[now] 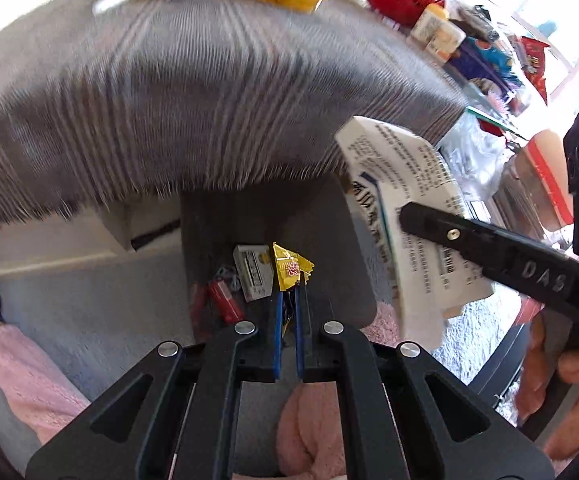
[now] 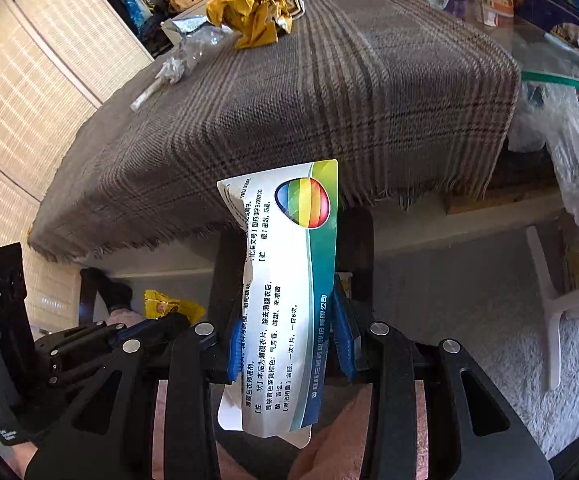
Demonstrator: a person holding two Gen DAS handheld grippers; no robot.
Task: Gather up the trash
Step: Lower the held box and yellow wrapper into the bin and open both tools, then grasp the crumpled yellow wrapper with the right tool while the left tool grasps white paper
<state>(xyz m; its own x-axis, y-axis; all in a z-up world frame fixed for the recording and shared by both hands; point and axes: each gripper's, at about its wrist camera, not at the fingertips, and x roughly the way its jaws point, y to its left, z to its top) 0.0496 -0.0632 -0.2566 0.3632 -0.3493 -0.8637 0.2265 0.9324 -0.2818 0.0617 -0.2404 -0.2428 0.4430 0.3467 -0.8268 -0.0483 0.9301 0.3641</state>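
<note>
Yellow foil, one small wrapper (image 1: 290, 267), is pinched between the closed jaws of my left gripper (image 1: 288, 292), held over the dark bin (image 1: 329, 248), where I count one white packet (image 1: 254, 272) and one red wrapper (image 1: 225, 299). My right gripper (image 2: 289, 334) clamps one flattened white medicine box (image 2: 285, 280) beside it. On the plaid cloth (image 2: 289, 92) lie one crumpled yellow bag (image 2: 251, 12) and two silvery scraps (image 2: 193, 40).

Plaid cloth (image 2: 289, 100) on table, wicker screen (image 2: 29, 100), white carpet (image 2: 569, 360)
</note>
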